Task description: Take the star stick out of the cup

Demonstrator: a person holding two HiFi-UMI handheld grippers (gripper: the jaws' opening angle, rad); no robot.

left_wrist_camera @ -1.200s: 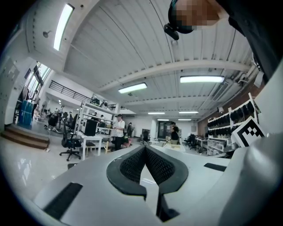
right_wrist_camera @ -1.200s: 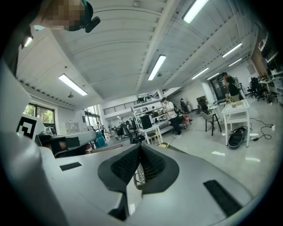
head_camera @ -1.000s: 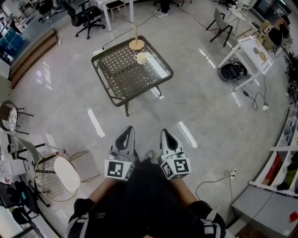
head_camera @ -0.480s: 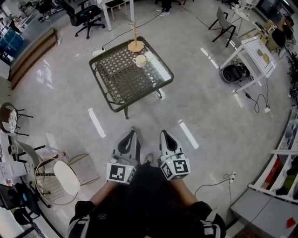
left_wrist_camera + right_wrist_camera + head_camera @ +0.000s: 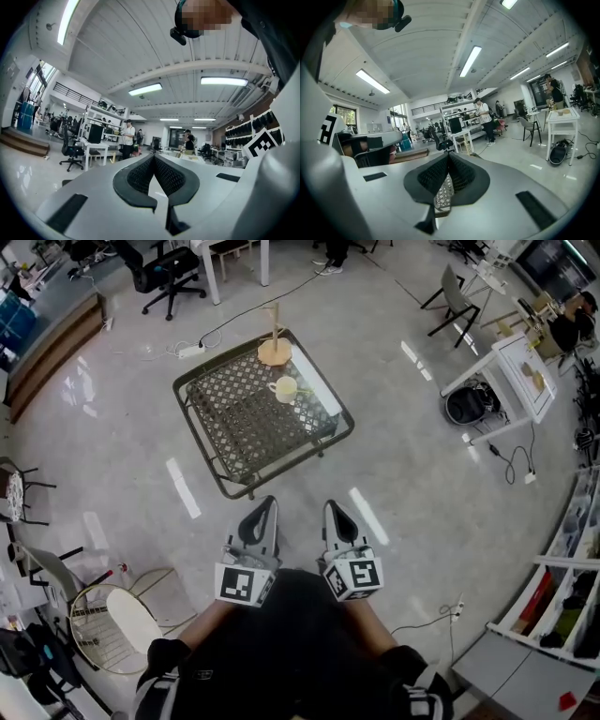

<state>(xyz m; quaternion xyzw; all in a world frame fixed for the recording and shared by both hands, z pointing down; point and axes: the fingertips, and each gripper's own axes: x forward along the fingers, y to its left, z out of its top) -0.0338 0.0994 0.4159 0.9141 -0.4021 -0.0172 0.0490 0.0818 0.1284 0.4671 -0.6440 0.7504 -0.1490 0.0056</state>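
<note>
1. Overhead, from the head view: both grippers are held low and close to the body, side by side, well apart from the lattice-top table.
2. Left gripper: its own view shows the pads clenched, tips meeting, nothing gripped. Only bare floor shows through the slot below the tips.
3. Right gripper: clenched too, tips together, empty. A strip of lattice, apparently the table's, shows through its slot, behind the jaws and not held.
4. Cup: cream, standing on the table's far half, near the wooden stand at the far corner.
5. Star stick: too small to make out at this range. I cannot tell whether it sits in the cup; a pale greenish smudge just right of the cup is unreadable.
6. Neither gripper view shows the cup; both look out across the room at ceiling lights and distant desks.
7. The person's arms are mostly hidden under dark clothing at the bottom edge; the marker cubes face up.
8. Office chair is cut off at the top edge; the white side table stands far right.
</note>
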